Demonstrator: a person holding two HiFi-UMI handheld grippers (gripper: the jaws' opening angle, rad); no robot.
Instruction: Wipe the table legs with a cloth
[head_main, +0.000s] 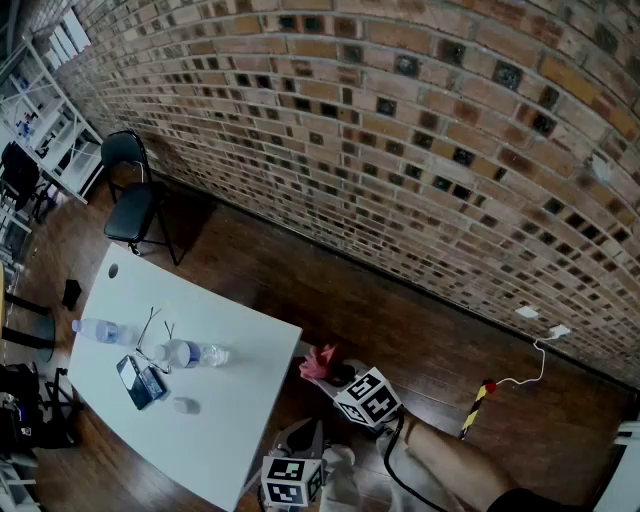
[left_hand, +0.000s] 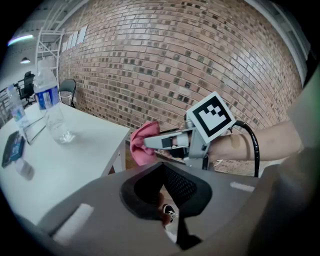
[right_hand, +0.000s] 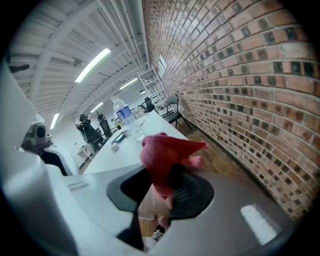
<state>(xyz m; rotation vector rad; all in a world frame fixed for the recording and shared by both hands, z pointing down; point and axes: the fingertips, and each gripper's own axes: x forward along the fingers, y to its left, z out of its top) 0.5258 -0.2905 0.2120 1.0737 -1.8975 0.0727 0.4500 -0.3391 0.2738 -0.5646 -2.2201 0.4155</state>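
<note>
The white table (head_main: 235, 400) stands at the left, and its corner leg (left_hand: 119, 158) shows in the left gripper view. My right gripper (head_main: 328, 372) hovers just off the table's near right corner, shut on a bunched red cloth (head_main: 317, 362). The left gripper view shows that cloth (left_hand: 142, 145) pinched at the right gripper's (left_hand: 151, 142) tips, beside the table edge. In the right gripper view the cloth (right_hand: 165, 155) sticks up between the jaws of the right gripper (right_hand: 167, 192). My left gripper (head_main: 304, 440) is lower, near the front table edge. The left gripper (left_hand: 161, 194) is shut and holds nothing.
On the table lie two water bottles (head_main: 192, 353), a phone (head_main: 140, 382) and glasses (head_main: 155, 328). A black chair (head_main: 130, 198) stands by the brick wall (head_main: 400, 150). A white cable (head_main: 538, 362) runs across the wooden floor at the right.
</note>
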